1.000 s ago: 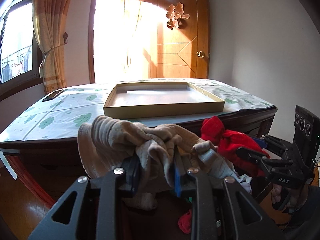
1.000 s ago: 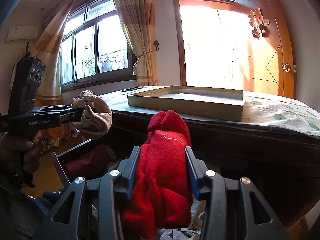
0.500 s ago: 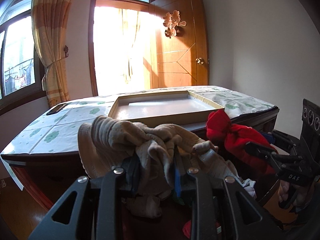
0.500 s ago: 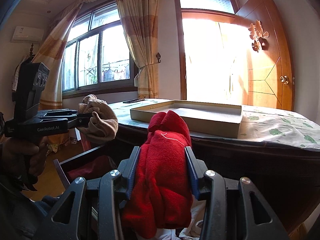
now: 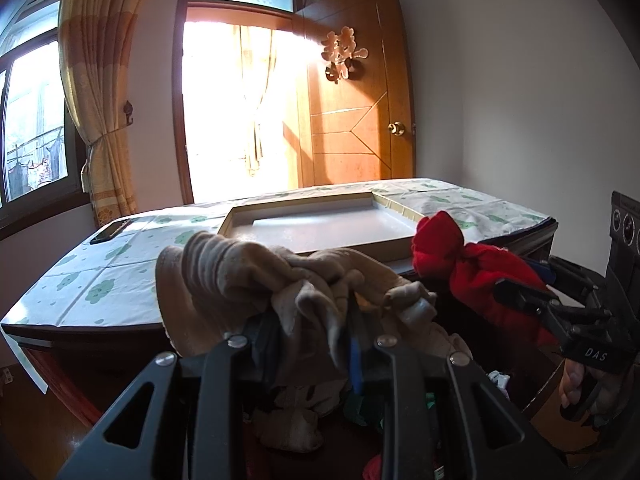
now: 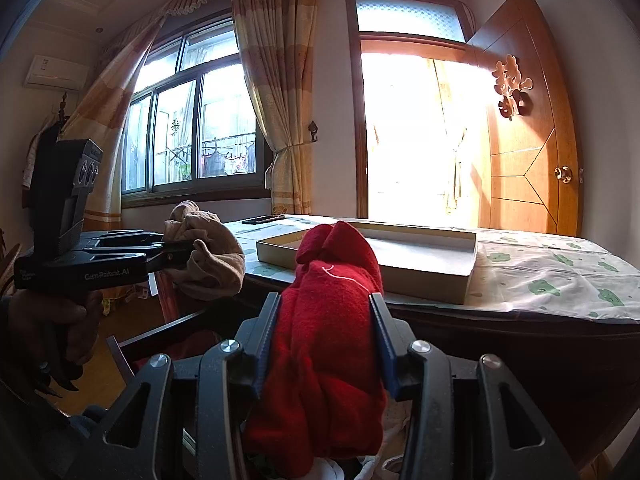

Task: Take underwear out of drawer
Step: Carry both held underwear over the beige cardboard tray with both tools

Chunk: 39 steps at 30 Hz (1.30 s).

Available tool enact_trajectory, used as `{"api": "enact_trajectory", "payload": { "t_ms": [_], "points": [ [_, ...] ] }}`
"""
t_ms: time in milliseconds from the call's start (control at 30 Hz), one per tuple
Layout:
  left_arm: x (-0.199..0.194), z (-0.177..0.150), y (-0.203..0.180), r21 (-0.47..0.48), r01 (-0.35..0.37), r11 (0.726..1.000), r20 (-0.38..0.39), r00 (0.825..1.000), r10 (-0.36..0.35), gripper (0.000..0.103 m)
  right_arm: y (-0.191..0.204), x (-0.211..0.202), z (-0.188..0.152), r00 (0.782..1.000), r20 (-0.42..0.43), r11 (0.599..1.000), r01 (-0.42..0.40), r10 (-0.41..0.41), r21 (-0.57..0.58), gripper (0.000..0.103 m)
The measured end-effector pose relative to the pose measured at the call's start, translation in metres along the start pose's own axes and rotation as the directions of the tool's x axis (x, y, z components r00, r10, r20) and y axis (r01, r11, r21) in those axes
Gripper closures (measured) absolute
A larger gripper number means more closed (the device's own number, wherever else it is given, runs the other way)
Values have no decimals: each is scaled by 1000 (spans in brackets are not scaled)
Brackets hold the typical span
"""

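Underwear observed in both grippers. Left gripper (image 5: 310, 344) is clamped on a beige garment (image 5: 256, 276); the cloth bunches forward of the fingertips and spills to both sides, with a tail hanging below the jaws. No clear long axis; it is a crumpled wad. Right gripper (image 6: 326, 336) is closed on a red garment (image 6: 332, 320), pads pressing its flanks. The red piece runs lengthwise along the fingers, its knotted end pointing forward and up toward the tabletop (image 6: 560, 280), its lower end drooping behind the jaws. Both garments are held in the air, just short of the tabletop's near edge. A shallow cardboard tray (image 6: 420, 276) rests on the tabletop beyond them.
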<state>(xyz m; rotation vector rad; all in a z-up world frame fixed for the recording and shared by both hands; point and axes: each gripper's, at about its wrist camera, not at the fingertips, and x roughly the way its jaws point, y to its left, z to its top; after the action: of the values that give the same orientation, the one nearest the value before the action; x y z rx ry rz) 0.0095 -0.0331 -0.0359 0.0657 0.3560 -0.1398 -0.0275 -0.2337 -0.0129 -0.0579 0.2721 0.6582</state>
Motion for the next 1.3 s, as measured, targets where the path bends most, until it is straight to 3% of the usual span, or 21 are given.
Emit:
{"api": "enact_trajectory", "payload": {
  "t_ms": [633,1300],
  "points": [
    [16,36,-2,41,40,998,12,999,-40,78,-3,4,27,1000,-12,1000,-8,8,2,57],
    [58,67,-9,98,80,992,-11,997,-79,78,-37,30,54,997,-81,997,19,-13,73,57]
  ]
}}
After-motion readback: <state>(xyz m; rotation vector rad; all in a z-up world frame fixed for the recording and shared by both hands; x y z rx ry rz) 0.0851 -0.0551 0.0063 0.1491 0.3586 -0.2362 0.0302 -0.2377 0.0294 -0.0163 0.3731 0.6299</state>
